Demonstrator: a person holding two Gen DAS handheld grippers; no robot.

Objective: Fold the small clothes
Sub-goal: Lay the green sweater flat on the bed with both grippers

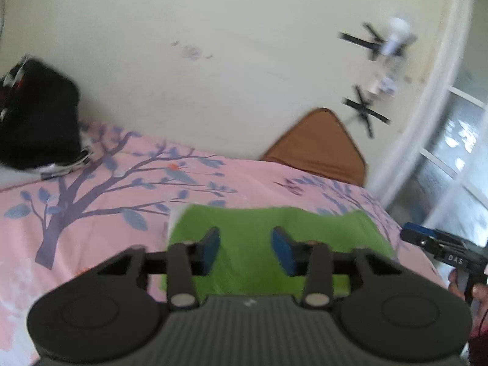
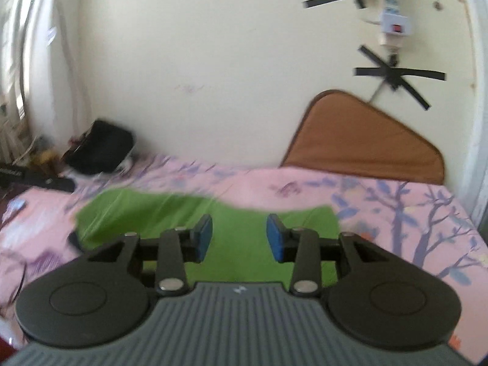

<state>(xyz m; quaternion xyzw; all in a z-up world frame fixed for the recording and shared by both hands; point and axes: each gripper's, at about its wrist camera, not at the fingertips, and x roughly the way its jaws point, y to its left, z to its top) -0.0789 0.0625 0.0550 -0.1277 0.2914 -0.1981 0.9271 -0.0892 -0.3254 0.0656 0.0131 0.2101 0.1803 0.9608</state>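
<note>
Green garment (image 1: 274, 238) flat on the bedsheet (image 1: 91, 213), mid-fold; left gripper (image 1: 245, 250) and right gripper (image 2: 239, 238) parted, empty; next: pinch an edge.

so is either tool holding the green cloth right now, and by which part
Nothing is held. The left tool and the right tool both stand open above the green cloth, with no fabric between their pads.
</note>
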